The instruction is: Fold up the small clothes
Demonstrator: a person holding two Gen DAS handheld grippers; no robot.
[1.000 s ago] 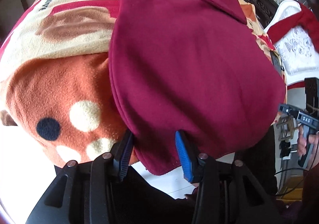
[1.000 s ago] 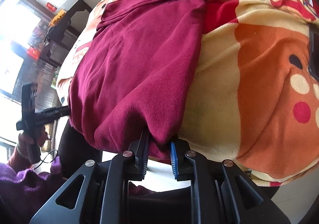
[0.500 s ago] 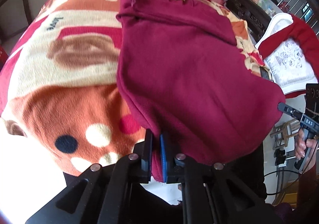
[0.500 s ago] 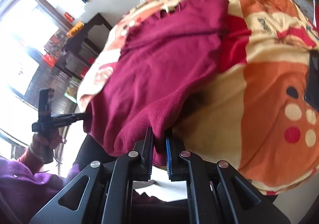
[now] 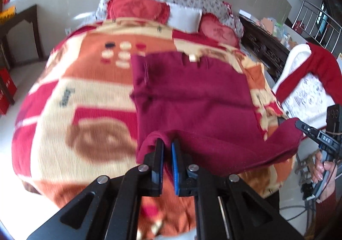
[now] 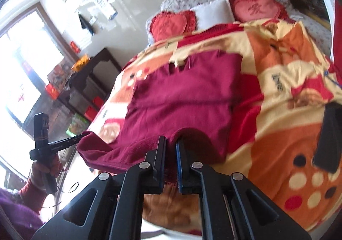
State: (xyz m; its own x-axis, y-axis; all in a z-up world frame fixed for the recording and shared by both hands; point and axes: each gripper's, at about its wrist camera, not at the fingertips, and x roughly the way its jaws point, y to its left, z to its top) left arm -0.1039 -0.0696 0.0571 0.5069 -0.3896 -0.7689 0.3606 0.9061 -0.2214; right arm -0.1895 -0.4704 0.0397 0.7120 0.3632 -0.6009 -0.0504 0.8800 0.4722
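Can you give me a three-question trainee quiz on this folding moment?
1. True or false: both grippers are shut on the maroon garment.
2. What lies under the garment? A) bare mattress B) patterned blanket C) wooden table
3. Which hem corner does the left gripper hold, seen from its own camera: left or right?

Key: 1 true, the right gripper too. 2 B, the patterned blanket. 3 left.

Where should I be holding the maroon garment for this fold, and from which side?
Hold the maroon garment by its near hem, coming from the bed's foot. Left gripper and right gripper already pinch that edge at separate corners, so it lifts evenly while the far collar end lies flat on the blanket.
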